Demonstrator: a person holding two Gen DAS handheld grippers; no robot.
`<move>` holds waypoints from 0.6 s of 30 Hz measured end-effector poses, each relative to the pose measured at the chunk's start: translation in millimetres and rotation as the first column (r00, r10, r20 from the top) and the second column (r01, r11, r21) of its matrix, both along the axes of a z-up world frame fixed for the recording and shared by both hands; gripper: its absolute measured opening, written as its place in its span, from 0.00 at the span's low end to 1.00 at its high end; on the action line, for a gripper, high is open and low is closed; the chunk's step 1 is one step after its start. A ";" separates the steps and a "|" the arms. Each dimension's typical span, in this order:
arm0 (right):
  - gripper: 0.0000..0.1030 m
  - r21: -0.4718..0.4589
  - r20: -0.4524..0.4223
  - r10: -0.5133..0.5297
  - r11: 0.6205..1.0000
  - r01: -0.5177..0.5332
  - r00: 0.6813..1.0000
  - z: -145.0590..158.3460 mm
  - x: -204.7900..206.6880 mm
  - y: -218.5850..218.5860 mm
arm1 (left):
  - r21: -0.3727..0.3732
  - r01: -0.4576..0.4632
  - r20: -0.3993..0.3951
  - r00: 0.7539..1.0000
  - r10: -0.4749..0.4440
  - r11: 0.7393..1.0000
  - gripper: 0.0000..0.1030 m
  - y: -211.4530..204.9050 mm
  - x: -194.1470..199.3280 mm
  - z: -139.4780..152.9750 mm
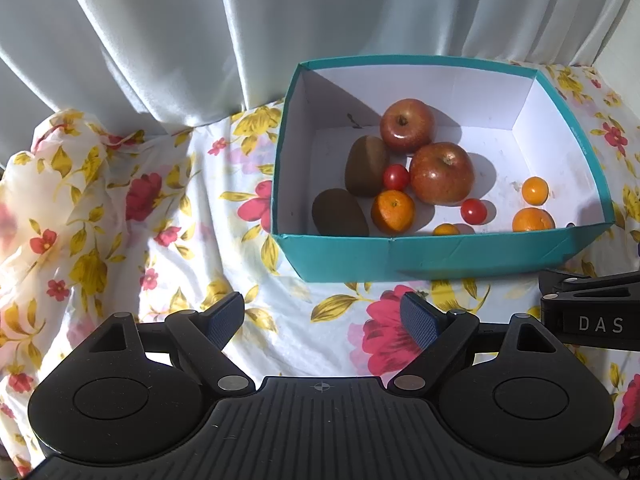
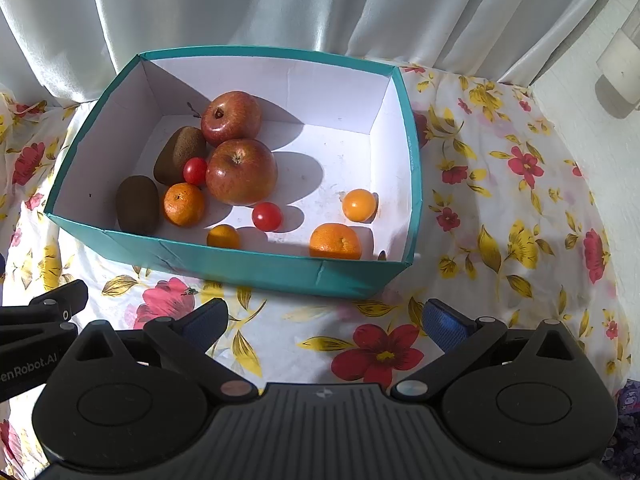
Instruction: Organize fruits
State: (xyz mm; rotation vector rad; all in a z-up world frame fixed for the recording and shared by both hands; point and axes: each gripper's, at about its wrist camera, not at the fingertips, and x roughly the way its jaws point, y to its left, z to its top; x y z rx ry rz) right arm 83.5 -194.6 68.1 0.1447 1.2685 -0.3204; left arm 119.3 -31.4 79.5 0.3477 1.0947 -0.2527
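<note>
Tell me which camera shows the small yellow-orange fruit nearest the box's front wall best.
The right wrist view. There the small yellow-orange fruit shows almost whole, just behind the teal box front wall. In the left wrist view the same fruit is mostly hidden by that wall; only its top shows.

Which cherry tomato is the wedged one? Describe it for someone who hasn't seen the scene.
Find the teal box on the floral cloth. In its left half, the tomato sits between a kiwi and the nearer apple. The other tomato lies alone.
</note>
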 end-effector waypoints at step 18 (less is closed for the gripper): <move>1.00 -0.002 -0.010 -0.006 1.000 0.006 1.000 -4.5 3.6 -1.8 | 0.005 0.010 -0.024 1.000 -0.010 1.000 0.87 -2.3 7.3 -9.2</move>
